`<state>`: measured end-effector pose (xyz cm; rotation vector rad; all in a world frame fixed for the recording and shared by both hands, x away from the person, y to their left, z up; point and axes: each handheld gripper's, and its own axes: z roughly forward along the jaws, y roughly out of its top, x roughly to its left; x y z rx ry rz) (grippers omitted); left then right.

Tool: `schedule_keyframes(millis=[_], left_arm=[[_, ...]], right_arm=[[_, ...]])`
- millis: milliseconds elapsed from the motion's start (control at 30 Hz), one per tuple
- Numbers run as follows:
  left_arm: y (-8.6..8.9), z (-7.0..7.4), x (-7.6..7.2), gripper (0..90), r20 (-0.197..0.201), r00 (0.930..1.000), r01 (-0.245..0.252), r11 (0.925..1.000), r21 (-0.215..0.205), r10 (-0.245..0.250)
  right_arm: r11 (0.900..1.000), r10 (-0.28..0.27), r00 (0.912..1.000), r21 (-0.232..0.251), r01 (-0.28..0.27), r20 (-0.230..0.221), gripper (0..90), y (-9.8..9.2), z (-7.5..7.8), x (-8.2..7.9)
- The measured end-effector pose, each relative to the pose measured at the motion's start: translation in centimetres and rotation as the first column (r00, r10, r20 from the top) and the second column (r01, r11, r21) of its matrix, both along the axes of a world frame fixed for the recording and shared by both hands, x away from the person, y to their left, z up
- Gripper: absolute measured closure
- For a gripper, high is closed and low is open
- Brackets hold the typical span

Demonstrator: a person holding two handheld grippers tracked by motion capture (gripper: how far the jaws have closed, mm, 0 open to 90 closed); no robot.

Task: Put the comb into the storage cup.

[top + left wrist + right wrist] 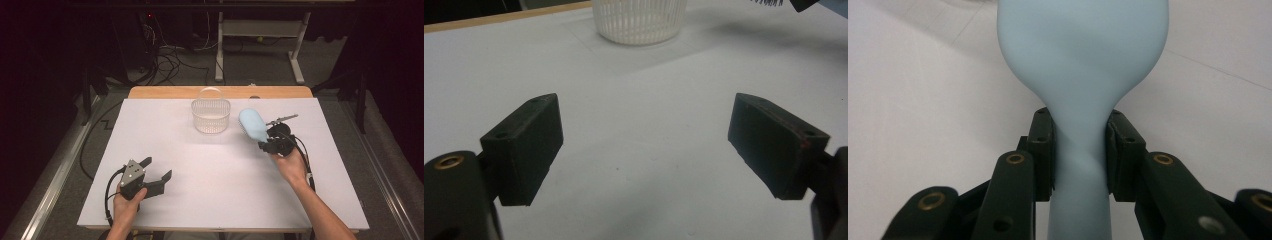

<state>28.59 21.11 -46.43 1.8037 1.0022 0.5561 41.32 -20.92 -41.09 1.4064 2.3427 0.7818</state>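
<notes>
Left gripper (159, 169) sits wide open and empty, low over the table (220, 200). Centre back, the basket (211, 116) waits. At the right, the right gripper (265, 142) is clamped on the handle of the blue brush (252, 124), held up just beside the basket. Looks like mid-carry: next, swing over the rim and release.

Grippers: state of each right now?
Left gripper: open, nothing between its jaws.
Right gripper: shut on the light blue plastic brush, clamped at its narrow handle.
</notes>
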Motion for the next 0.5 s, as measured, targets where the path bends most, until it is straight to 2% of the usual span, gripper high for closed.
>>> schedule_keyframes(millis=[500], left_arm=[[-0.6, 0.2, 0.1, 15.4, 0.000, 0.9999, 0.017, 0.9998, 0.010, -0.017]], right_arm=[[0.998, 0.047, 0.9981, 0.044, -0.048, 0.039, 70.1, -1.3, 0.2, -2.6]])
